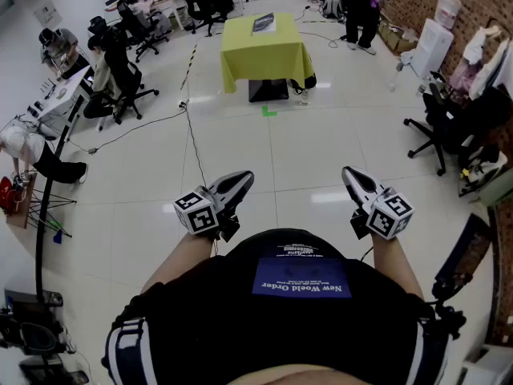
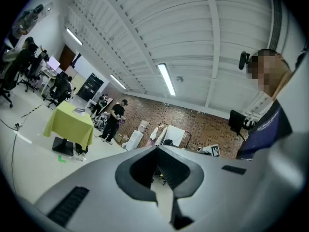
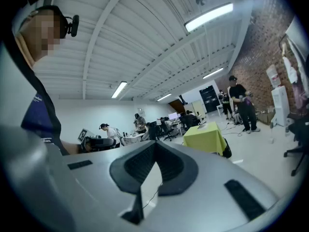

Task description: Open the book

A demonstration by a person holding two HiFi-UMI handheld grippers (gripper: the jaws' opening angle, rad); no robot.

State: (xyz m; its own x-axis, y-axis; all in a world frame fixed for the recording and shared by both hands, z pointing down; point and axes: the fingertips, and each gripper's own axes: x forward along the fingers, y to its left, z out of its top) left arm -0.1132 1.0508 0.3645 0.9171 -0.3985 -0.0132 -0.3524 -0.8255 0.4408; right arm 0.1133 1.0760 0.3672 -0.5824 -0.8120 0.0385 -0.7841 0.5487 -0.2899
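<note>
Status: task not started. The book [image 1: 263,24] lies flat and closed on top of the table [image 1: 268,58], which is draped in a yellow-green cloth. The wearer stands well apart from the table, with open floor between.

Tools: left gripper [image 1: 244,179] and right gripper [image 1: 349,173] are both held level in front of the body, on the near side of the table. Both have their jaws pressed together with nothing between them. Each gripper's own view shows only the room past the closed tips.

Risks, judged from this layout:
- A cable [image 1: 192,135] runs along the floor from near the table's left side toward the wearer. It is a likely trip or snag hazard on the walk in.
- If the jaws arrive closed, they would probably shove the book across the table instead of catching the cover. They need to spread before contact.
- The cloth hangs loose over the table. Pressing or dragging on the book may pull the cloth and shift the book toward an edge.
- A bystander [image 1: 361,6] stands beyond the table's right corner and could get in the way if the approach swings that side.
</note>
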